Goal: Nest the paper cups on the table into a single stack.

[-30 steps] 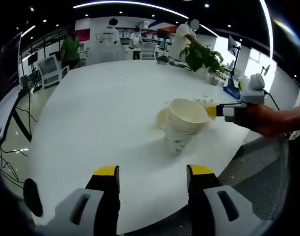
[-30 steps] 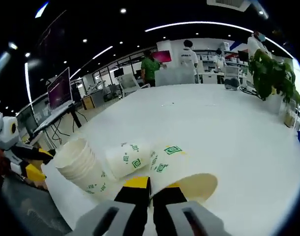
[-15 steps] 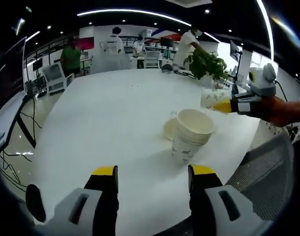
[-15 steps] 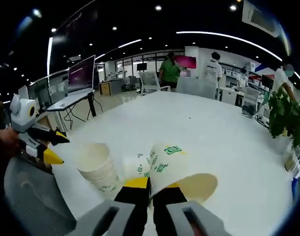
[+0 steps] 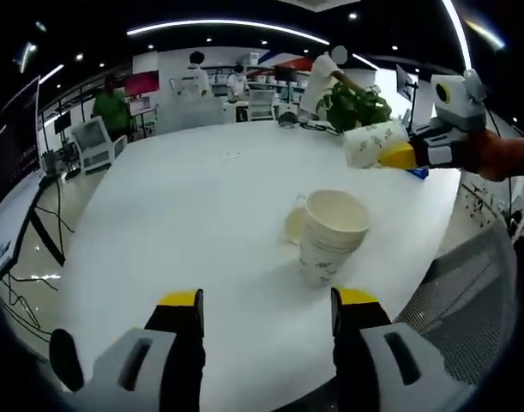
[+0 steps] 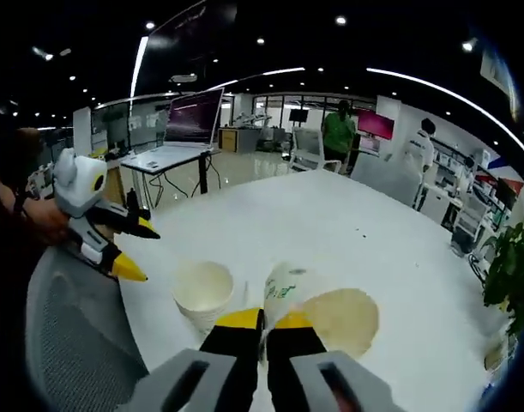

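A stack of nested white paper cups (image 5: 330, 236) with green prints stands upright on the white table (image 5: 176, 197). Behind it, one more cup (image 5: 293, 223) lies on its side. My left gripper (image 5: 268, 300) hangs open near the table's front edge, short of the stack, with nothing between its yellow tips. My right gripper (image 5: 397, 156) comes in from the right, shut on the rim of a single paper cup (image 5: 371, 143) held in the air above and beyond the stack. In the right gripper view, that cup (image 6: 313, 305) sits pinched in my right gripper (image 6: 265, 320), with the stack (image 6: 203, 292) below left and my left gripper (image 6: 140, 251) open beside it.
A potted plant (image 5: 352, 103) stands at the table's far right edge. A mesh chair back (image 5: 467, 292) is close on the right. A desk with an open laptop (image 6: 189, 120) and several people stand beyond the table.
My right gripper has lifted its cup off the table, from beside the stack to well above it. The left gripper stays open in about the same place.
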